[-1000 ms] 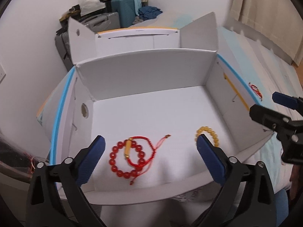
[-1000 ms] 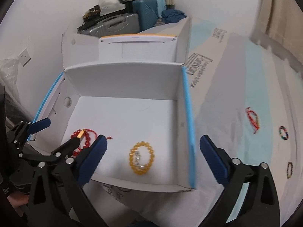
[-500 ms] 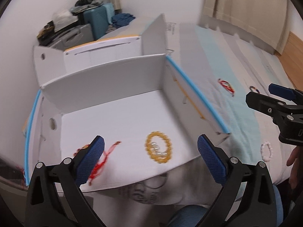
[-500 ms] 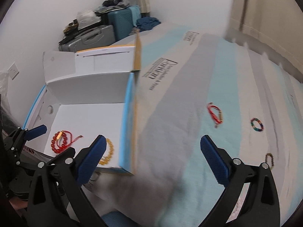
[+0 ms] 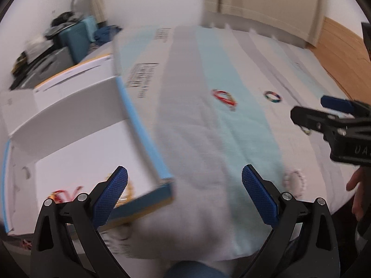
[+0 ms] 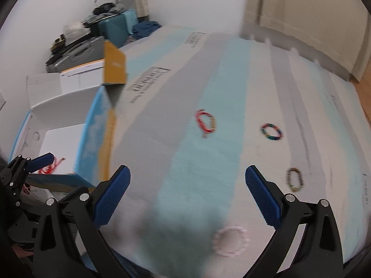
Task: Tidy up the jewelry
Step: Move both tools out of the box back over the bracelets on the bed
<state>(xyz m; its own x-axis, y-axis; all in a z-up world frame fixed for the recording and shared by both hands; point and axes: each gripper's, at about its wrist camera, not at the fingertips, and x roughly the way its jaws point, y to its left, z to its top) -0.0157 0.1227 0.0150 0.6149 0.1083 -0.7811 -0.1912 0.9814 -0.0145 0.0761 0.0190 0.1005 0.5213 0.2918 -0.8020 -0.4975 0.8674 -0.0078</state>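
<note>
While both views are smearing with motion blur, the layout is reading like this, left to right. Luggage (image 6: 111, 30) is piling up against the wall at far left. A white box (image 5: 69, 125) with a blue edge is sitting open on the striped bedcover (image 6: 220, 81). Inside it, a red bracelet (image 5: 63, 193) is lying on the box floor, and a yellow beaded bracelet (image 5: 126, 191) is lying just beside it, half hidden behind a blue finger pad of the left gripper (image 5: 184, 193).

That gripper is hovering over the near corner of the box with its jaws spread wide, nothing between them.

Right of the box, on the bedcover, a red cord bracelet (image 6: 206, 122) is lying on a pale blue stripe, well apart from the box. A multicoloured bracelet (image 6: 271, 132) is lying near it, further right. A dark beaded bracelet (image 6: 294, 178) is lying nearer the camera than that one (beads too blurred to tell the colour). A pale pink bracelet (image 6: 229, 239) is lying closest to the bed's near edge.

The right gripper (image 6: 187, 195) is hovering above the bedcover, jaws also spread wide and carrying nothing; the pale pink bracelet is showing low between its fingers. A curtain (image 6: 301, 11) is hanging at far right.
</note>
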